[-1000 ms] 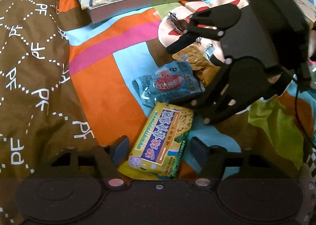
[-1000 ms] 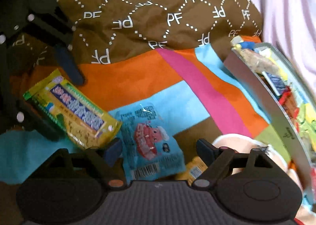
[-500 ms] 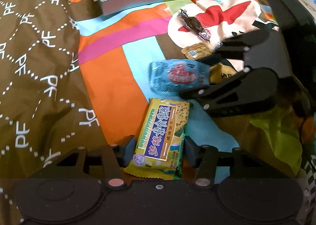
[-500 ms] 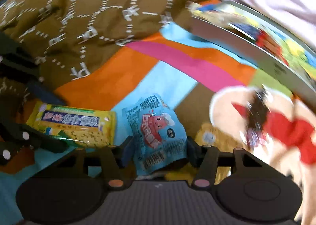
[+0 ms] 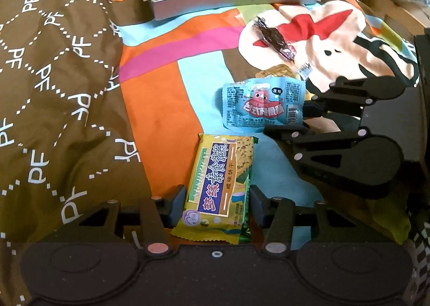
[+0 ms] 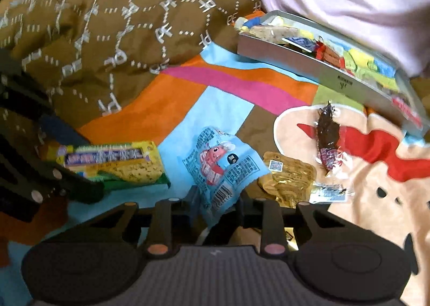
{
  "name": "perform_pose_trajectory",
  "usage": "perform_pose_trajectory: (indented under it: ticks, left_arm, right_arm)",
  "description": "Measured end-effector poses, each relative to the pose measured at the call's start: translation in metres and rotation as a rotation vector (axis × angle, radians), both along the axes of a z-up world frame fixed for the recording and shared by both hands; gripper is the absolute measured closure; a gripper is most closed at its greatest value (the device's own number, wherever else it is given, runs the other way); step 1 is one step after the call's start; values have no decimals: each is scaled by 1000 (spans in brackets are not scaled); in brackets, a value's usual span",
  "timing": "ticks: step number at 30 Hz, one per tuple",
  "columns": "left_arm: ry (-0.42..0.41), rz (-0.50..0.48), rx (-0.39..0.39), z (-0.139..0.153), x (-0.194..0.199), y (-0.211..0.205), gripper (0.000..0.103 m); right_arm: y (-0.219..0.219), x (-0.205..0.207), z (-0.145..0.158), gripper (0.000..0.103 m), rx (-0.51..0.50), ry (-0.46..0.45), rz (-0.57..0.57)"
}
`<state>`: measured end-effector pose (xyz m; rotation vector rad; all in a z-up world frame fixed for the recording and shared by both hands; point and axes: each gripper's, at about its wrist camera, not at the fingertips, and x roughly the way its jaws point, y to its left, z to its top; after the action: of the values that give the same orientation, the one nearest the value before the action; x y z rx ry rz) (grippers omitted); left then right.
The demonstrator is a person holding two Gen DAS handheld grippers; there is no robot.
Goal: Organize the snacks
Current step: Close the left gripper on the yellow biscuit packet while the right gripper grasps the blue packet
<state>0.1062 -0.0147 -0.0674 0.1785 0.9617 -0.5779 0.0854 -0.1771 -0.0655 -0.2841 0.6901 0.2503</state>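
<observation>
Left tool (image 5: 217, 200) clamped yellow biscuit pack (image 5: 220, 185). Right tool (image 6: 217, 200) closing on blue pouch (image 6: 223, 163); thin corner hold risked slipping.

Both black plastic grippers (image 5: 217, 198) (image 6: 216, 202) carry round silvery screws (pinkish pivot caps).

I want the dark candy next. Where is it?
In the right wrist view, the dark candy lies right of centre on the blanket's cream patch, below the tray.
</observation>
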Motion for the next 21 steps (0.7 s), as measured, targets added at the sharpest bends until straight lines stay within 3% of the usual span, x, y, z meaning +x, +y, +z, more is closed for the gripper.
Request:
perform_pose_trajectory:
  ticks: [8, 13, 17, 18, 21]
  left_arm:
    - [-12, 125, -20, 2, 10, 11, 52]
    - [-10, 145, -31, 2, 14, 15, 53]
    - [-19, 139, -21, 1, 13, 13, 53]
    - [-19, 140, -22, 1, 13, 13, 53]
    - [-18, 143, -27, 1, 14, 14, 53]
  right_arm:
    - [-24, 15, 4, 58, 224, 29, 53]
    - [-33, 33, 5, 49, 361, 62, 37]
    - [-39, 51, -2, 50, 424, 111, -18]
    - [-39, 54, -5, 62, 427, 122, -39]
    - [-37, 53, -9, 67, 413, 107, -63]
